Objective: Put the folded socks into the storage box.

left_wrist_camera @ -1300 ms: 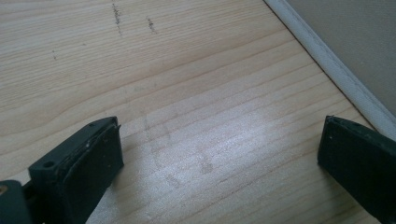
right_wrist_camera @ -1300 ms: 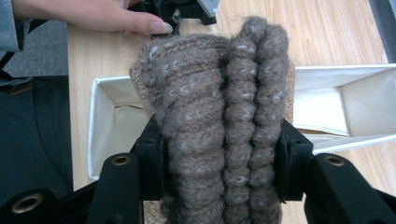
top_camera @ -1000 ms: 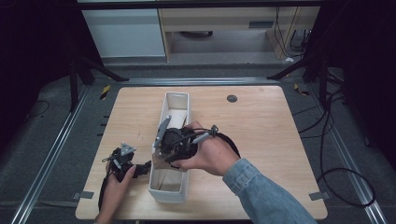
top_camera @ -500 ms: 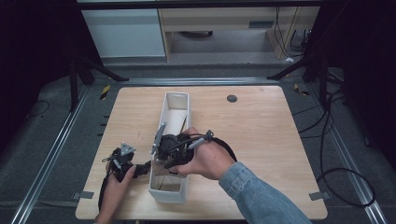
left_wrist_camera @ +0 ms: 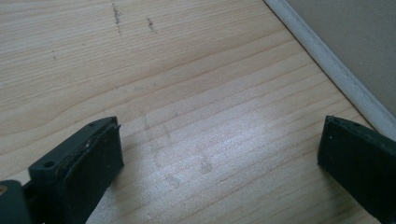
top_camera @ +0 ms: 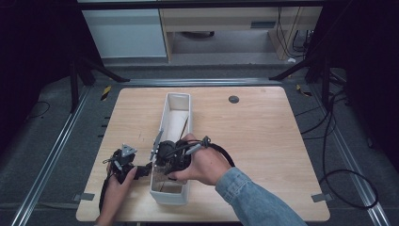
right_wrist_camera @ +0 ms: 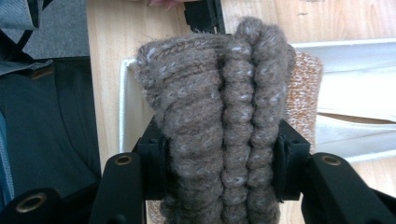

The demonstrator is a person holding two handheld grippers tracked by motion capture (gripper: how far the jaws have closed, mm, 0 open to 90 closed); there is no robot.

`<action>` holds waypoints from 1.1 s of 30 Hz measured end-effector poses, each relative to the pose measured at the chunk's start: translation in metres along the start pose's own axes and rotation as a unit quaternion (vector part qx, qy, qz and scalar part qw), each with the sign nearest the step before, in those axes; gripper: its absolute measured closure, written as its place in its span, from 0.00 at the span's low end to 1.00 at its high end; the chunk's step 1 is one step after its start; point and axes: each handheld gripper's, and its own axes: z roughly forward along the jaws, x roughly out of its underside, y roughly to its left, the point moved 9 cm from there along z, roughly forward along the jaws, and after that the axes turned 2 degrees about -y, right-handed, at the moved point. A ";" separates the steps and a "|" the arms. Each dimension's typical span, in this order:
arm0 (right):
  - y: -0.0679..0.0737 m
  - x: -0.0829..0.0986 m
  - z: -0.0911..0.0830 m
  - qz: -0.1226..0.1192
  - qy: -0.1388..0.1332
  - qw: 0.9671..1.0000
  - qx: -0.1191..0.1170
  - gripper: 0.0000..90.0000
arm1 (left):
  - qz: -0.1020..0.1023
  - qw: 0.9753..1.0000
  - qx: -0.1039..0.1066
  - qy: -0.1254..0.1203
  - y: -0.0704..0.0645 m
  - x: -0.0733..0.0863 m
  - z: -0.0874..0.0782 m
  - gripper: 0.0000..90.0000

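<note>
Brown knitted fabric (right_wrist_camera: 219, 116), folded in ridges, is clamped between the jaws of the right tool (top_camera: 164, 162) over the white bin (top_camera: 175, 197) near the tabletop's (top_camera: 263, 141) front edge; left tool (top_camera: 136, 172) gapes wide, empty.

Bright tabletop; dark, dim surroundings

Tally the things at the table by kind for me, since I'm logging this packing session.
White bin: 1
Brown knitted piece, clamped in the right gripper: 1
Orange knitted piece, behind the brown one: 1
Grippers, counting the open left gripper: 2
Table: 1
Total: 6
</note>
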 end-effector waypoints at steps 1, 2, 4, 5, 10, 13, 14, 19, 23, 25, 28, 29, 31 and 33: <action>0.001 0.000 0.002 0.003 -0.001 1.000 -0.001 0.56 | 0.000 1.000 0.000 0.000 0.000 0.000 0.000 0.00; 0.001 0.000 0.003 0.002 -0.001 1.000 -0.003 0.56 | 0.000 1.000 0.000 0.000 0.000 0.000 0.000 0.00; 0.002 0.000 0.005 0.004 0.001 1.000 -0.005 0.56 | 0.000 1.000 0.000 0.000 0.000 0.000 0.000 0.00; 0.002 0.000 0.006 0.004 0.002 1.000 -0.005 0.56 | 0.000 1.000 0.000 0.000 0.000 0.000 0.000 0.00; 0.003 0.000 0.010 0.003 0.003 1.000 -0.007 0.56 | 0.001 1.000 0.000 0.000 0.000 0.000 0.000 0.00; 0.003 0.000 0.012 0.007 0.003 1.000 -0.009 0.56 | 0.001 1.000 0.000 0.000 0.000 0.000 0.000 0.00; 0.003 0.000 0.013 0.007 0.004 1.000 -0.008 0.56 | 0.001 1.000 0.000 0.000 0.000 0.000 0.000 0.00; 0.003 0.000 0.016 0.010 0.002 1.000 -0.010 0.56 | 0.001 1.000 0.000 0.000 0.000 0.000 0.000 0.00; 0.003 0.001 0.019 0.011 0.003 1.000 -0.012 0.56 | 0.001 1.000 0.001 0.000 0.000 0.000 0.000 0.00; 0.004 0.001 0.021 0.011 0.004 1.000 -0.013 0.56 | 0.001 1.000 0.001 0.000 0.000 0.000 0.000 0.00; 0.003 0.002 0.023 0.014 0.004 1.000 -0.015 0.56 | 0.002 1.000 0.001 0.000 0.000 0.000 0.000 0.00; 0.003 0.002 0.023 0.014 0.003 1.000 -0.015 0.56 | 0.002 1.000 0.001 0.000 0.000 0.000 0.000 0.00; 0.003 0.002 0.023 0.014 0.004 1.000 -0.015 0.56 | 0.002 1.000 0.001 0.000 0.000 0.000 0.000 0.00; 0.003 0.002 0.024 0.014 0.005 1.000 -0.016 0.56 | 0.002 1.000 0.001 0.000 0.000 0.000 0.000 0.00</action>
